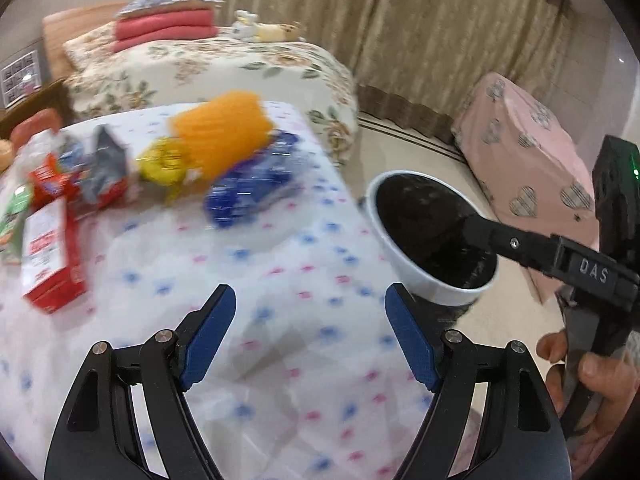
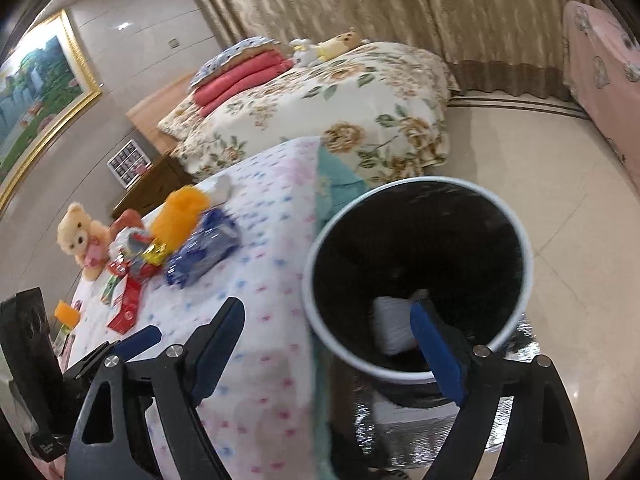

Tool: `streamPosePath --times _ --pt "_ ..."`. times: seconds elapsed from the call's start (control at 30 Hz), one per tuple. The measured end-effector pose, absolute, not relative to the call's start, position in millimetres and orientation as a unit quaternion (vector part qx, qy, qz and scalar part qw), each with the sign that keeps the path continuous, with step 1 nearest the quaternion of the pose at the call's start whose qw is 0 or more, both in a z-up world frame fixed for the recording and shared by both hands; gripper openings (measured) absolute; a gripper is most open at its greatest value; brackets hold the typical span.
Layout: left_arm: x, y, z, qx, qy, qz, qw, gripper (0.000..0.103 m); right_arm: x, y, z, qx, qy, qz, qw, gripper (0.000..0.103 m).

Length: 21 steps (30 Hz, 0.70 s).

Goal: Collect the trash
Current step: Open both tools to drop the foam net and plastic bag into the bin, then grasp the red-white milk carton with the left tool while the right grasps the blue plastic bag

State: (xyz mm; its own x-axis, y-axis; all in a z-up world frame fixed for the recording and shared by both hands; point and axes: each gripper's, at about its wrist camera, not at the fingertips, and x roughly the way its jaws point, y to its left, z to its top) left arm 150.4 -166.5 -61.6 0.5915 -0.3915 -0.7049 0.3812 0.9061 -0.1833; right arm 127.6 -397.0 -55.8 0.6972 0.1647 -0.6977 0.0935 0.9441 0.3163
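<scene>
My left hand-held gripper (image 1: 310,312) hovers with its jaws spread wide and nothing between them, low over the dotted cloth of the counter (image 1: 280,360), aimed toward the litter so it can go in for a pick, I judge. My right hand-held gripper (image 2: 326,344) is also wide open and empty; it hangs at the counter's edge, one finger over the bin (image 2: 416,276), which sits just beside the counter so trash can be carried across in one short swing. A white scrap (image 2: 390,324) lies at the bin's dark bottom. The trash (image 1: 224,160) clusters on the counter's far side: an orange wrapper, a blue bag, a yellow packet, a red carton (all blurred, so labels are unreadable). None is gripped yet.
</scene>
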Motion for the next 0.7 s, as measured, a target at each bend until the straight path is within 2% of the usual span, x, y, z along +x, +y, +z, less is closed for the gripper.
streamPosePath --times 0.7 --pt "173 -43 -79 -0.038 0.398 -0.036 0.916 0.082 188 -295 -77 0.152 0.429 0.091 0.886 0.087"
